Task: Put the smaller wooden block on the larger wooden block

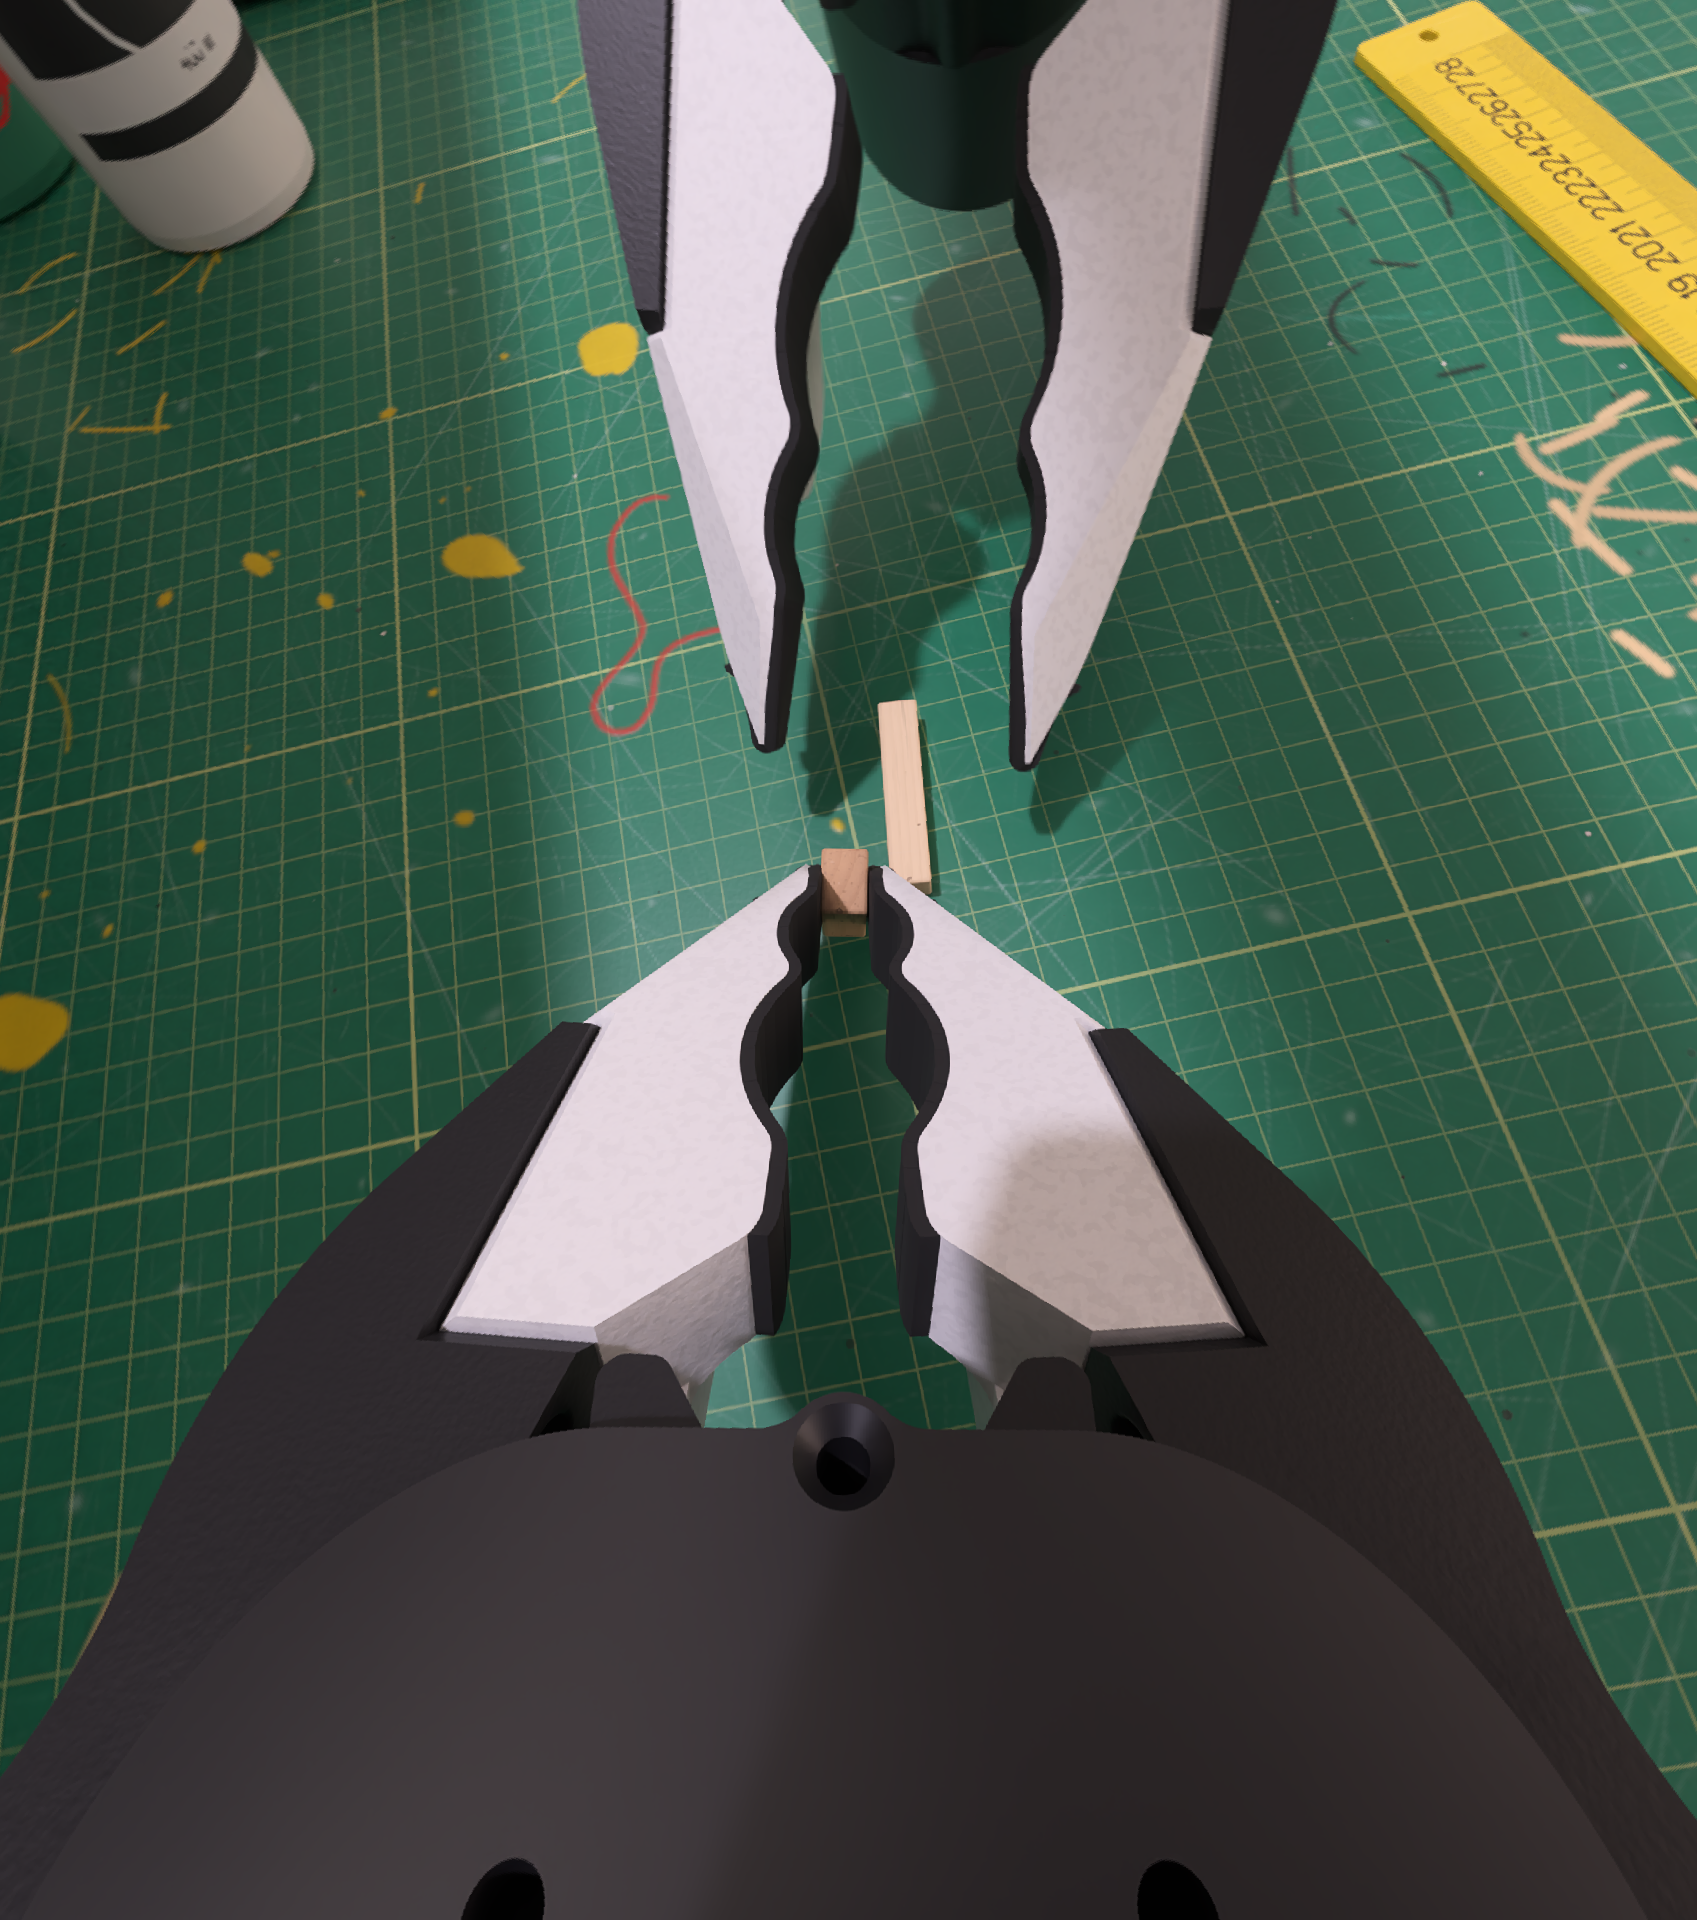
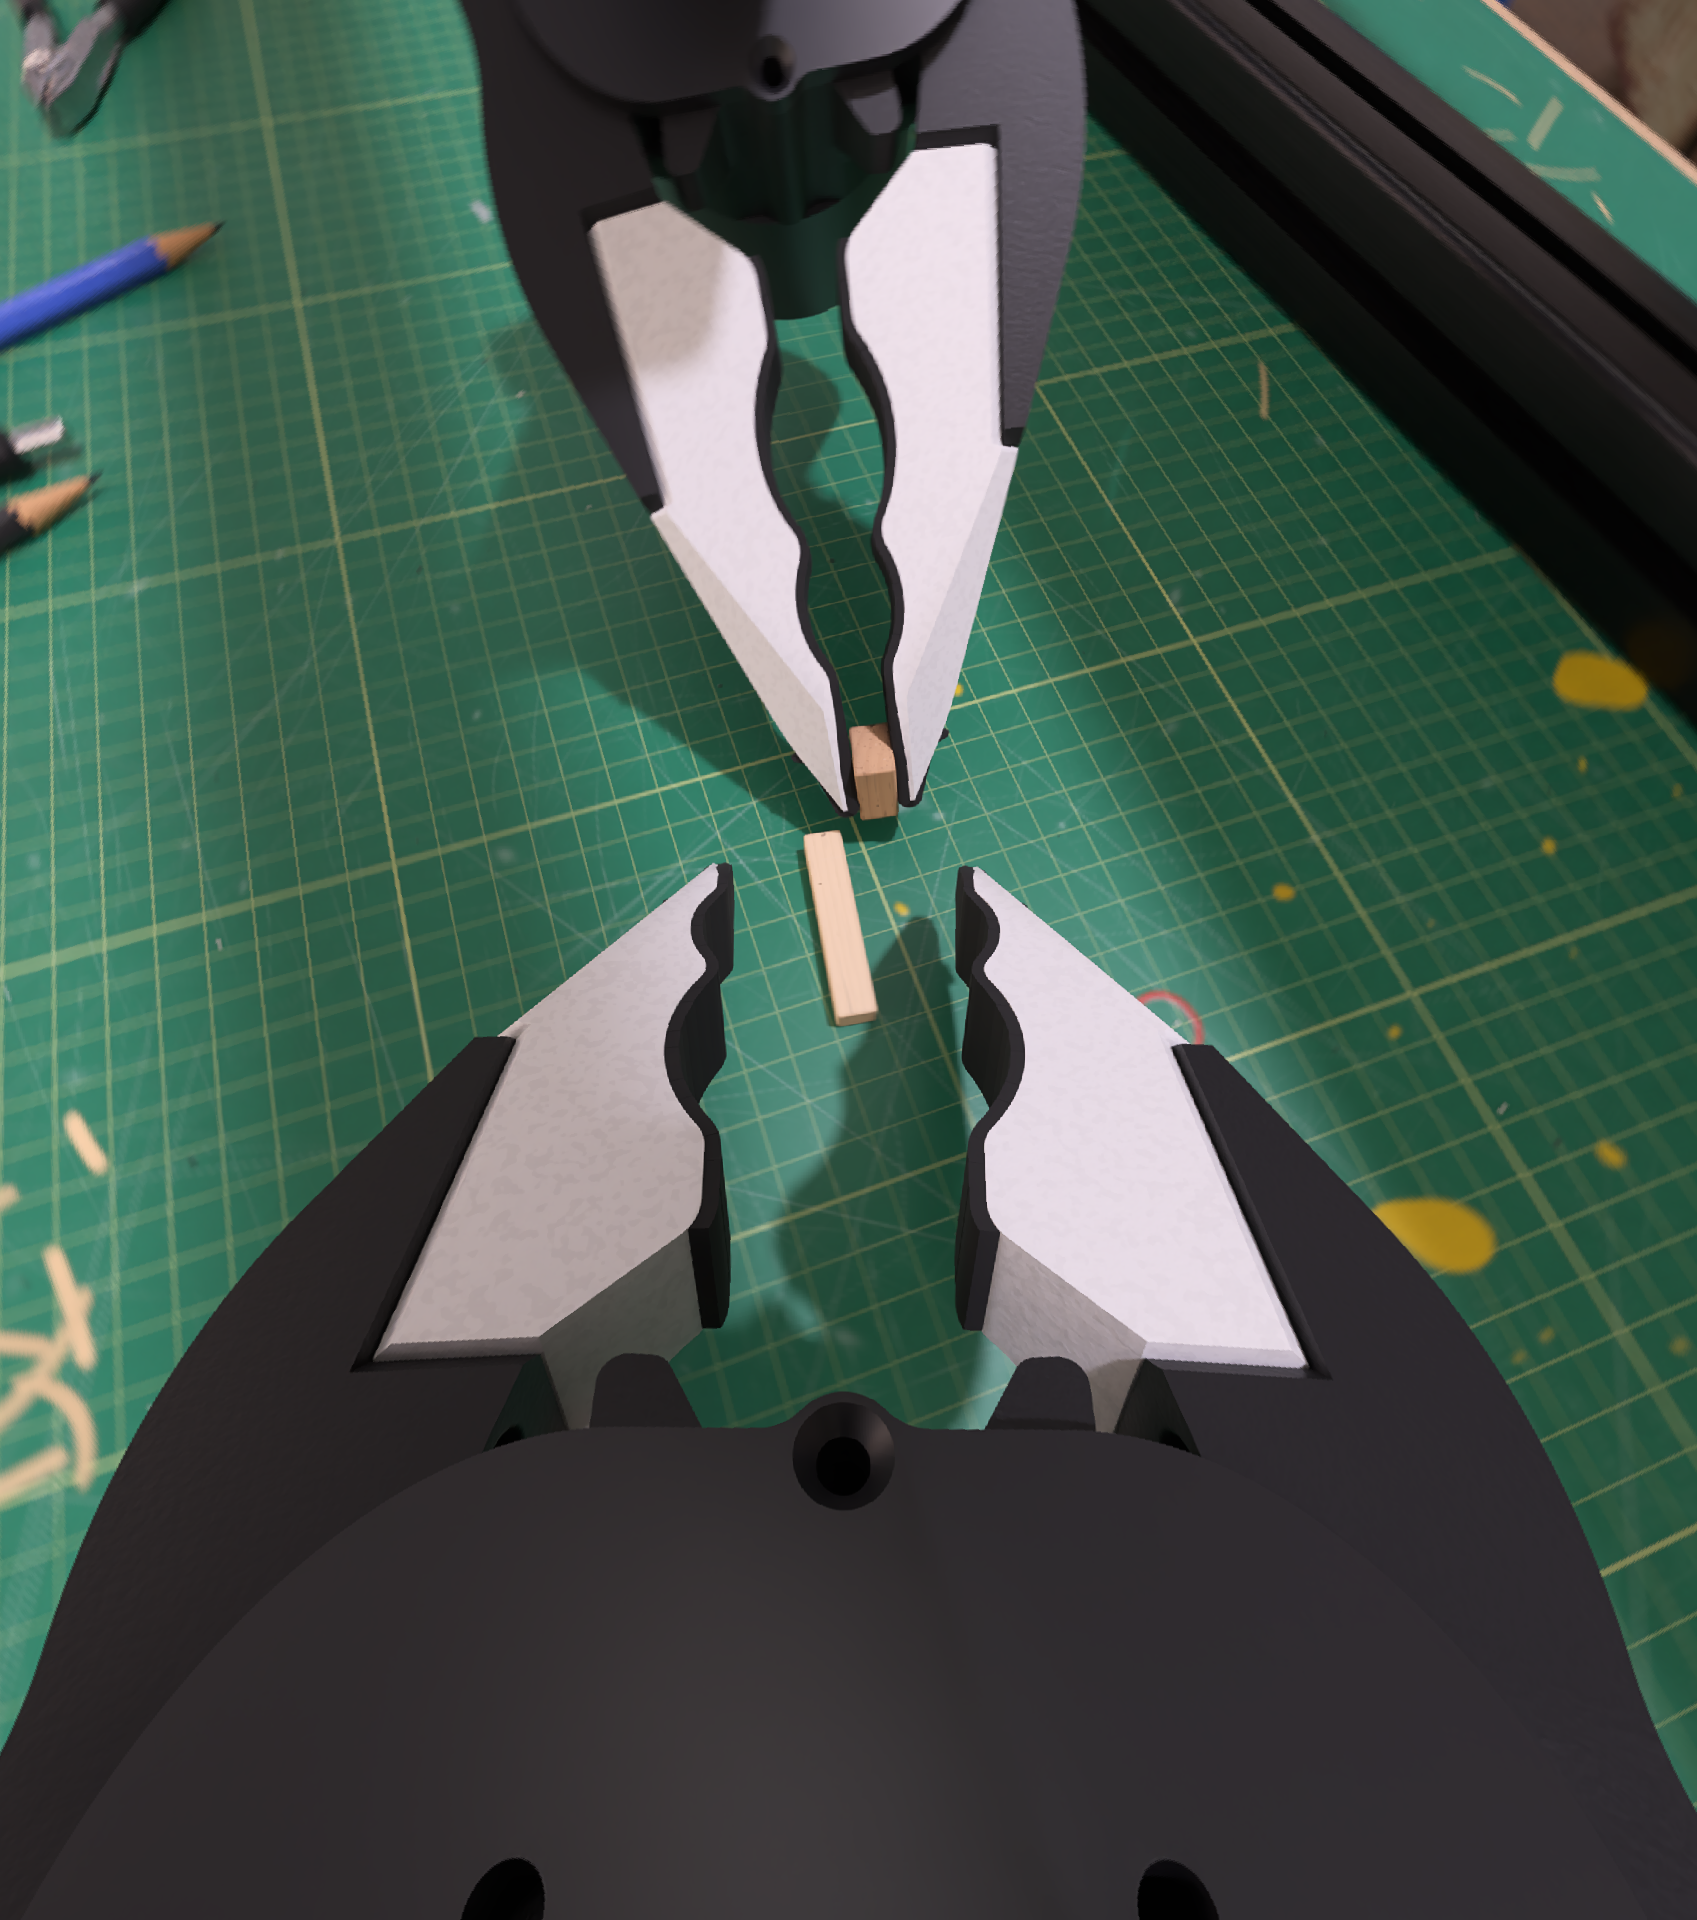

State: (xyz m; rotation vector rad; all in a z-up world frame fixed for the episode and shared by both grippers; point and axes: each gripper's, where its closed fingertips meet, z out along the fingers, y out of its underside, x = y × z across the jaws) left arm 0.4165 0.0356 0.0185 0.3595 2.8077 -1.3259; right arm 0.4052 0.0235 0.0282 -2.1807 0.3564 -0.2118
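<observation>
A green cutting mat [image 1: 1343, 1039] is spread under everything. The left gripper [image 1: 845, 894] is clamped on the small block [image 1: 844, 891], which is held at the fingertips just above or on the mat; which cannot be told. The right gripper [image 2: 844, 883] is held open, its fingers either side of the long block [image 2: 839, 930]. The long block is laid flat on the mat, just beside the small block.
</observation>
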